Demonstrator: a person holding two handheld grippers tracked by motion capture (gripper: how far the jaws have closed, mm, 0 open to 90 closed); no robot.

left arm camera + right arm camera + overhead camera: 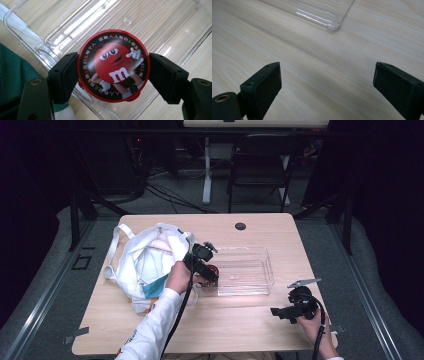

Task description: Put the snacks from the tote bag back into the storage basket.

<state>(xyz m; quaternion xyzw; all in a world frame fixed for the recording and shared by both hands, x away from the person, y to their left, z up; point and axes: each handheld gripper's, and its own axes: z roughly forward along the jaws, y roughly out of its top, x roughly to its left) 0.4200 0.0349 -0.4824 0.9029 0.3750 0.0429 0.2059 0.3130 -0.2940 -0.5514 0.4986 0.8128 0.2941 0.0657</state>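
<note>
Over the clear tray (175, 22), left tool (112, 72) grasping red tin (113, 66), tin's sides hidden, right tool (327, 82) released.

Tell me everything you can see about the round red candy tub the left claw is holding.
The tub is round, red-rimmed and looks like glossy plastic. Its black top faces the left gripper view's camera and shows a red cartoon candy figure with a white "m", white gloves and shoes, ringed by small white characters. A small red tab sticks out at its lower edge. The left claw is shut on it, one black pad pressing each side. It hangs over the left end of the clear tray; whether it touches the tray I cannot tell.
</note>
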